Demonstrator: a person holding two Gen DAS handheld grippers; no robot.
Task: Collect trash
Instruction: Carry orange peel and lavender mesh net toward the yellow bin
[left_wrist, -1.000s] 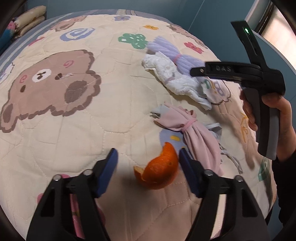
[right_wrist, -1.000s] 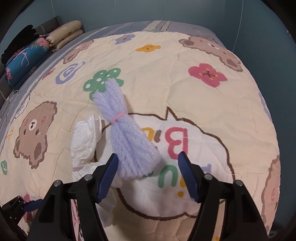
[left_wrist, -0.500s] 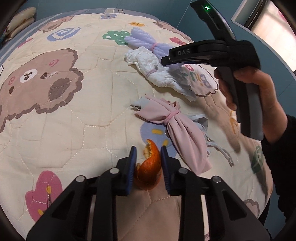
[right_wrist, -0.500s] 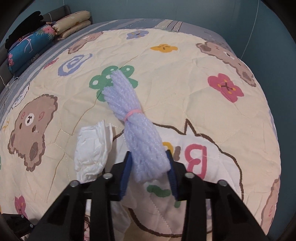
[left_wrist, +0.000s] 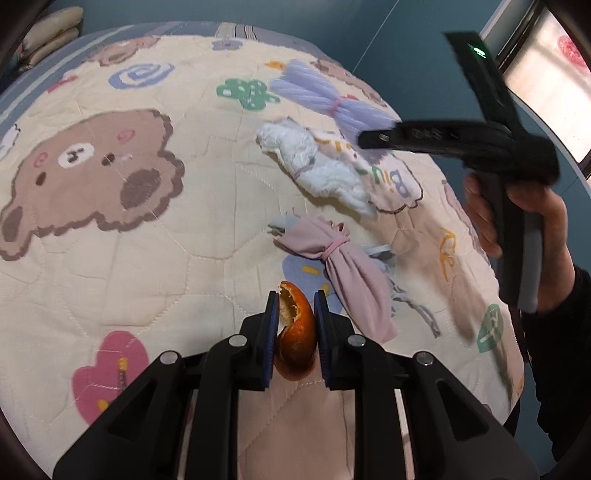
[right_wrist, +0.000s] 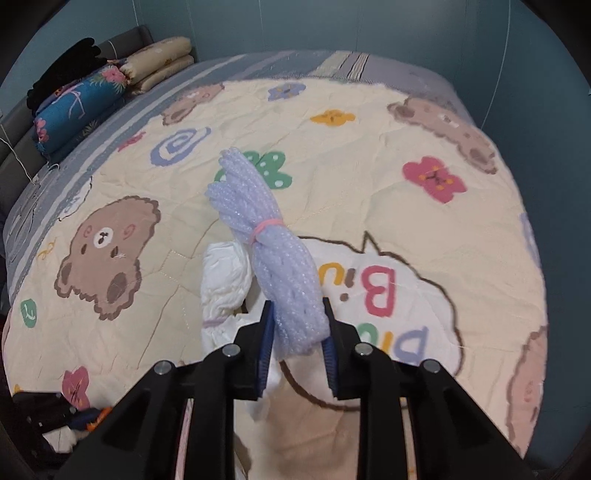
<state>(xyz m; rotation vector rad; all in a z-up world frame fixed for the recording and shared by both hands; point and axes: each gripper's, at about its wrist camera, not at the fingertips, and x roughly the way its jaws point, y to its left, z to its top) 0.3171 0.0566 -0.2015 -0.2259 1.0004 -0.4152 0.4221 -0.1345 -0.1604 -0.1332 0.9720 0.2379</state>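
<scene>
Your left hand-held gripper (left_wrist: 295, 317) pinches the orange peel (left_wrist: 295, 332) at lower centre of its view; your right hand-held gripper (right_wrist: 298, 325) clamps the lilac foam-net bundle (right_wrist: 273, 254) above the bed quilt (right_wrist: 369, 206) at centre

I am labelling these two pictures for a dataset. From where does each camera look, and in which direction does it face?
Left wrist: sits on the left tongs, facing forward over the quilt; they pinch an orange peel, and the right hand shows.
Right wrist: sits on the right tongs, facing the pillows, gripping a purple foam net.
Shared: net, white paper wad, quilt.
</scene>
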